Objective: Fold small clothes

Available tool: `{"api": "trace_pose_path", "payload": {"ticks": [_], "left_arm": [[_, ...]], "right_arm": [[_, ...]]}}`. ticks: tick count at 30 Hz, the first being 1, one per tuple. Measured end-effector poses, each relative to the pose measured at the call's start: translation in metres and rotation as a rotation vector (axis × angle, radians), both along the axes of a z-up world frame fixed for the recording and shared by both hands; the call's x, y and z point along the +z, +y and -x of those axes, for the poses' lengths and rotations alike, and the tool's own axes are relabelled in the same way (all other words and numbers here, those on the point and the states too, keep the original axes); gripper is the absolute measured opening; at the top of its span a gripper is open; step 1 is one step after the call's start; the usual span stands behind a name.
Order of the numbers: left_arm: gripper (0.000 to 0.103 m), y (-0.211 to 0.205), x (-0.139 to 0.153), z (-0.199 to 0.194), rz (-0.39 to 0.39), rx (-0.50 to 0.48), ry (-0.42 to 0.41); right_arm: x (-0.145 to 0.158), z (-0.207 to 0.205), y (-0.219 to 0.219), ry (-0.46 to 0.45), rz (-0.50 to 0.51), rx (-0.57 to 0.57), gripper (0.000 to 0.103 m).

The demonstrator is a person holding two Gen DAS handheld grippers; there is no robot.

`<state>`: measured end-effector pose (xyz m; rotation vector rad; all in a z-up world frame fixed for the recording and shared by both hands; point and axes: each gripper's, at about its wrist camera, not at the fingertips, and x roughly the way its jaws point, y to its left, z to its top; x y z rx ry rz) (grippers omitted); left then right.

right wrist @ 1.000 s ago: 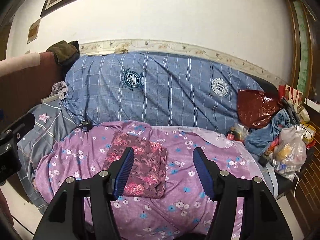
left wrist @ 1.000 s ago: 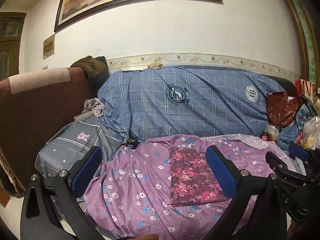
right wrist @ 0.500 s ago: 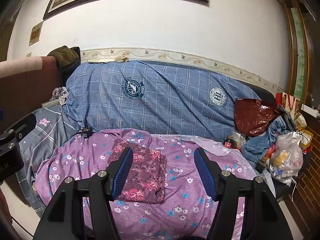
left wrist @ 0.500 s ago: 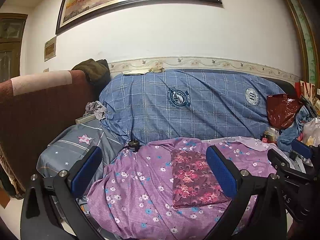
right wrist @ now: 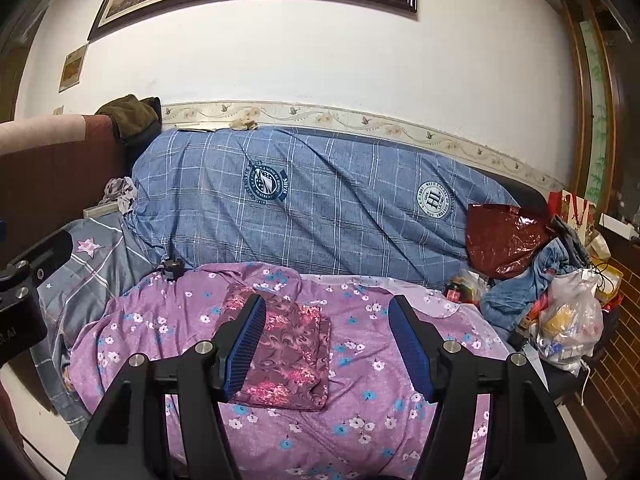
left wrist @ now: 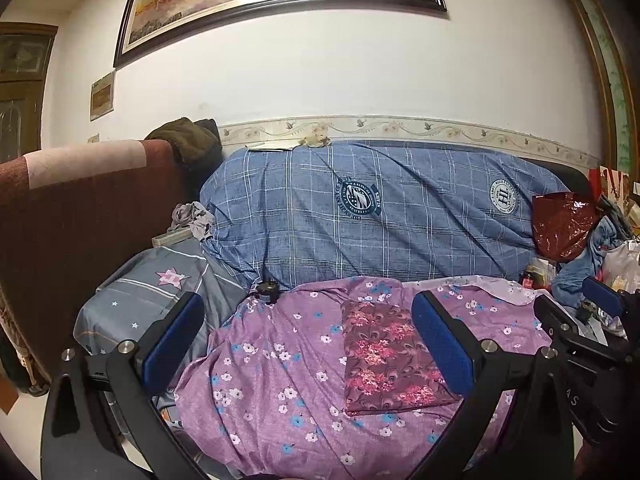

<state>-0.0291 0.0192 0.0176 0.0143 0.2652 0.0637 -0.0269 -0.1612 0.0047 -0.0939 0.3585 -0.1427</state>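
Note:
A folded maroon garment with pink flowers [left wrist: 390, 358] [right wrist: 290, 354] lies flat on the purple flowered sheet [left wrist: 280, 380] [right wrist: 360, 380] that covers the sofa seat. My left gripper [left wrist: 308, 344] hovers in front of the sheet, open, with nothing between its blue pads; the garment shows just inside its right finger [left wrist: 442, 350]. My right gripper [right wrist: 326, 346] also stands open and empty, held back from the garment, which shows behind its left finger [right wrist: 244, 346]. The right gripper's body [left wrist: 592, 352] appears at the right edge of the left wrist view.
A blue checked cover [left wrist: 380, 212] drapes the sofa back. A grey star-print cloth [left wrist: 160, 284] lies at the left. Bags, a dark red foil bag [right wrist: 506, 240] and bundled clothes [right wrist: 568, 320] crowd the right end. A small black object [right wrist: 174, 268] sits at the seat's back left.
Both views have tilted up a little, so the sofa and garment sit lower in the frames. The garment has not moved and both grippers stay open.

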Motion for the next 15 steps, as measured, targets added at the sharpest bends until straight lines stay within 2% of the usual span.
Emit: {"api": "trace_pose_path", "payload": {"ticks": [10,15], "left_arm": [[0.103,0.005,0.018,0.022,0.012,-0.013,-0.055],[0.103,0.011,0.029,0.026,0.049,-0.032,-0.084]], "right_arm": [[0.02,0.02,0.0,-0.063,-0.008,0.008,0.067],[0.031,0.027,0.004,-0.102,0.019,-0.002,0.068]]}}
